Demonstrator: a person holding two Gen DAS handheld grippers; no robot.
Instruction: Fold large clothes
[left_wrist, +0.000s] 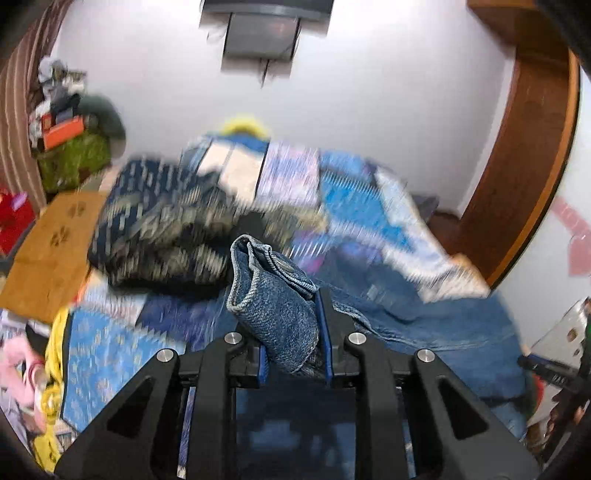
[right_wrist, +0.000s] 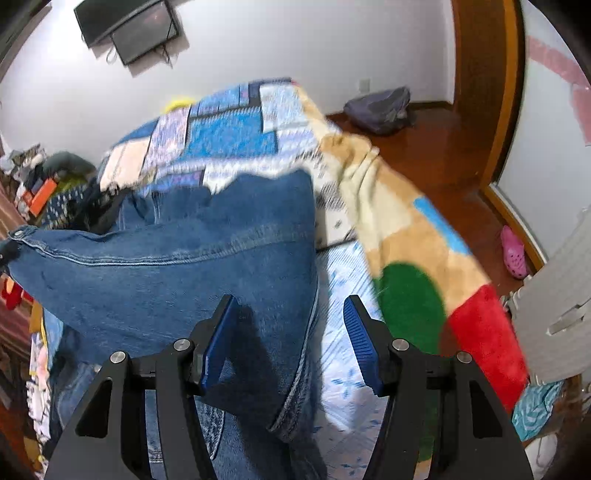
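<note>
Between the blue pads of the left gripper (left_wrist: 293, 328) sat a bunched corner of the jeans (left_wrist: 273, 295), its waistband button (left_wrist: 283, 265) showing above the fingertips; the jaws stood narrow and were clamped on the denim. Beyond that fold, the rest of the jeans trailed to the right across the bed (left_wrist: 107, 347), over the blue patchwork quilt (left_wrist: 354, 192). Farther back, a dark patterned garment (left_wrist: 162, 221) lay heaped toward the bed's left edge, beside a brown board (left_wrist: 55, 251). Motion blur softened most of this view.

Under the right gripper (right_wrist: 288, 339), the jaws stood about half open with nothing pressed between the pads. The left pad (right_wrist: 218, 343) hung over the denim, and the right pad (right_wrist: 362, 347) hung over pale sheet; whether either touched the fabric could not be told. From there the jeans (right_wrist: 184, 258) spread up and leftward over the bed (right_wrist: 343, 369), one corner lifted at the far left of the view. Along the bed's right edge lay a tan blanket (right_wrist: 406, 236) with green and red patches. Past the quilt (right_wrist: 229, 136), at the bed's far end, stood a white wall (right_wrist: 295, 37) with a dark screen (right_wrist: 136, 29). On the wooden floor (right_wrist: 443, 147) to the right lay a grey bag (right_wrist: 380, 107) and a pink shoe (right_wrist: 513, 254).
</note>
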